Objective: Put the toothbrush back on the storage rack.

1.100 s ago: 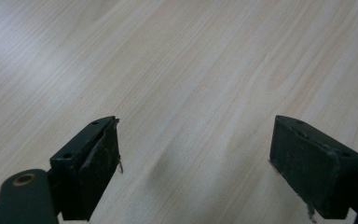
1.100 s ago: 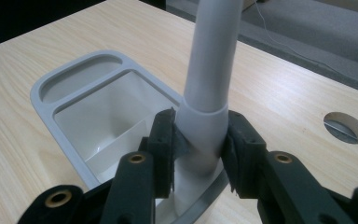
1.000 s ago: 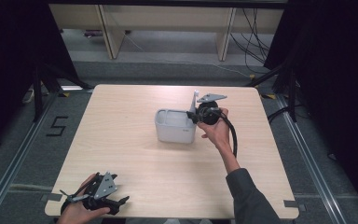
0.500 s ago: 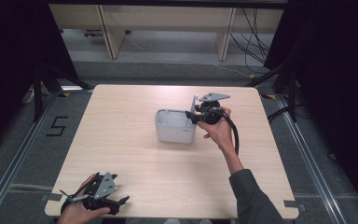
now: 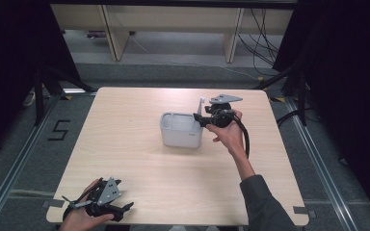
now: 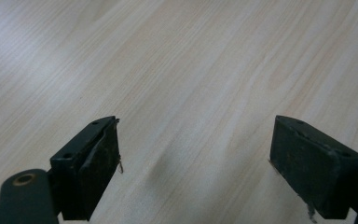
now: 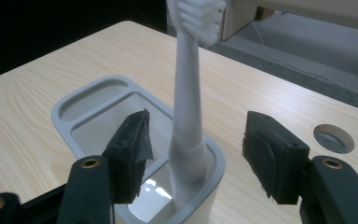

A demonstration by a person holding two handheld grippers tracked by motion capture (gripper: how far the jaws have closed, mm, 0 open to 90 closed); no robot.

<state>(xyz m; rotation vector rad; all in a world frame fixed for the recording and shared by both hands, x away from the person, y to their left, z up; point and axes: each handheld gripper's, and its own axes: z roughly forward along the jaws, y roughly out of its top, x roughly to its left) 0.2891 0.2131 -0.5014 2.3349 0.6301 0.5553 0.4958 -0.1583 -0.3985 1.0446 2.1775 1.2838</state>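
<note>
The right gripper (image 7: 193,154) is open, with one black jaw on each side of a white toothbrush (image 7: 189,116). The jaws do not touch it. The toothbrush stands up straight in a white holder (image 7: 81,128), at the end of the holder that is close to the gripper. Its brush head points up. The holder has two more parts that look empty.

From above, the right gripper (image 5: 200,119) sits at the right end of the holder (image 5: 180,130), near the middle of the desk (image 5: 135,159). The right hand (image 5: 227,132) holds it level, and the arm reaches in from the near right edge of the desk, with a dark sleeve (image 5: 262,207) low down.

The left gripper (image 6: 193,168) is wide open too, with nothing in it. It points down at bare wood. The left hand (image 5: 84,216) rests with its gripper (image 5: 125,208) at the near left corner of the desk, well apart from the holder.
</note>
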